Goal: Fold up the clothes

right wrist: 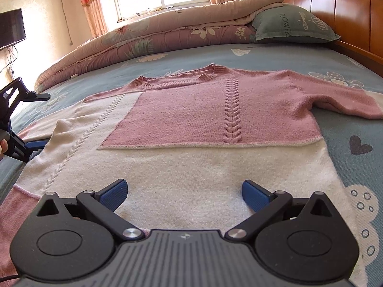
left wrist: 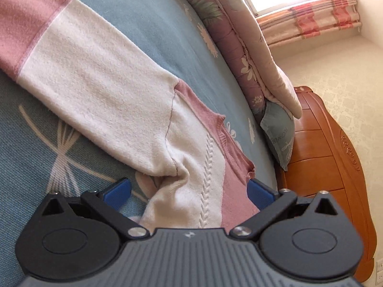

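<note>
A pink and cream knit sweater lies flat, front up, on the blue-green bedsheet, collar toward the far quilt. My right gripper is open over the cream lower body near the hem, nothing between its blue pads. My left gripper is open at the sweater's left side, its jaws straddling the bunched cream fabric where sleeve meets body; the pads are not closed on it. The cream sleeve with its pink cuff stretches away up-left. In the right wrist view my left gripper shows at the left edge.
A rolled floral quilt lies along the far side of the bed, with a green pillow against the wooden headboard. A dark screen hangs on the left wall. A window with striped curtains is behind.
</note>
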Tool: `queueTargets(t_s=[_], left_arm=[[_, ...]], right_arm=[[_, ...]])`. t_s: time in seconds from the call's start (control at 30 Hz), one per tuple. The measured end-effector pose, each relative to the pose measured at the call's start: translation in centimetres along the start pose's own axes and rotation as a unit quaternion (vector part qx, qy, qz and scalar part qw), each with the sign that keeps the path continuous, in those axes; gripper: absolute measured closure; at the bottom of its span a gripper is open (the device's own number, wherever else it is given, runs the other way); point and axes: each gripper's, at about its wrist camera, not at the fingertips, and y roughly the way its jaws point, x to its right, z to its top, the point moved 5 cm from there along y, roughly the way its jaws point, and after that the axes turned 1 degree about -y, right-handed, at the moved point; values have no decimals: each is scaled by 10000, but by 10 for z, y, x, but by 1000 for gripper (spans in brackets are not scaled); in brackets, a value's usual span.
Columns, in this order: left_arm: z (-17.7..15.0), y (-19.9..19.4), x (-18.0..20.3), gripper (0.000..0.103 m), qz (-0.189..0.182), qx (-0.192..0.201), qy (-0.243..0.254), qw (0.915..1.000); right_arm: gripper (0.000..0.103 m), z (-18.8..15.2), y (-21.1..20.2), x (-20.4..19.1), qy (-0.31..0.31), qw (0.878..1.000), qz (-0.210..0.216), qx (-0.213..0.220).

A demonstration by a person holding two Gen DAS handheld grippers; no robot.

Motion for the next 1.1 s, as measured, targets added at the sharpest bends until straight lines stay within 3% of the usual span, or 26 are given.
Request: queueTargets(t_s=[0.17, 0.27, 0.33, 0.43, 0.53, 0.6, 0.77, 0.9, 1.1], left_arm=[[25, 18, 3, 1, 82, 429, -105, 9990], [48, 19, 3, 1, 358, 829, 13, 9959], [62, 20, -2, 1, 552, 878, 36, 9946], [64, 16, 1, 1, 719, 669, 142, 9951], [48, -1, 13, 1, 1157, 427, 676, 9901], [36, -14, 19, 1, 1254, 262, 871, 9879], [22, -34, 56, 1, 806, 125, 1148, 9900], [11, -10, 98, 1, 462, -123, 1681, 9846], [-17, 35, 93, 1, 952, -650, 2036, 9723]], right_arm=[[0, 0, 1, -1, -25, 10000, -26, -5], [0, 0, 1, -1, -19, 10000, -16, -1], [0, 0, 0, -1, -8, 10000, -3, 4], [0, 0, 0, 0, 7, 10000, 14, 7], [0, 0, 0, 0, 16, 10000, 26, 12], [0, 0, -1, 0, 20, 10000, 38, 17], [0, 0, -1, 0, 44, 10000, 57, 27], [0, 0, -1, 0, 31, 10000, 49, 23], [0, 0, -1, 0, 16, 10000, 43, 19]])
